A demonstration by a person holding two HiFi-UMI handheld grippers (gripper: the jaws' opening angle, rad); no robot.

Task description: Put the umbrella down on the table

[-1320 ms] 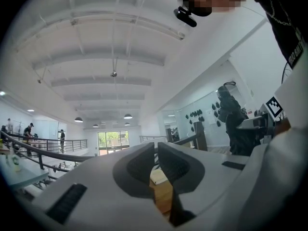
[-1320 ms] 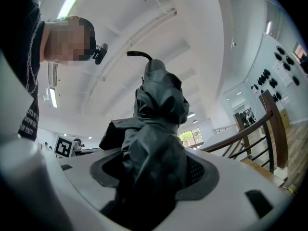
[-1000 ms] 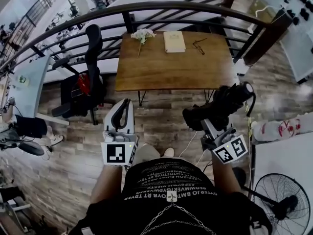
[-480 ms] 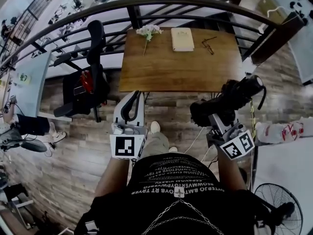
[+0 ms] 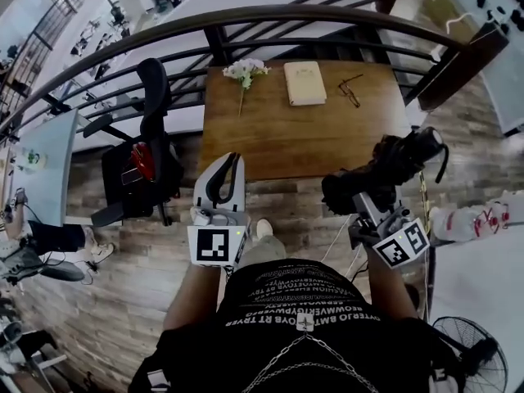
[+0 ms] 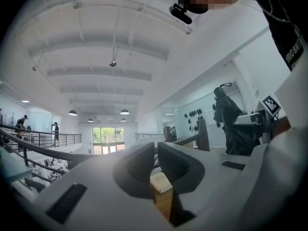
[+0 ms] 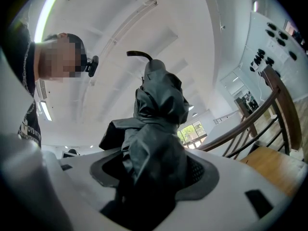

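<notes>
Head view: the umbrella [image 5: 391, 164], folded and black, is held in the right gripper [image 5: 358, 195] at 5 o'clock of the table [image 5: 278, 142], not resting on it; the left gripper [image 5: 227, 166] sits at 7 o'clock; flowers [image 5: 244, 72], book [image 5: 304, 83] and glasses [image 5: 350, 90] lie along 12 o'clock. Left gripper view: left gripper [image 6: 156, 150] jaws narrow, nothing between. Right gripper view: right gripper [image 7: 154, 172] jaws clamped on the umbrella [image 7: 156, 124], its handle pointing to 12 o'clock.
</notes>
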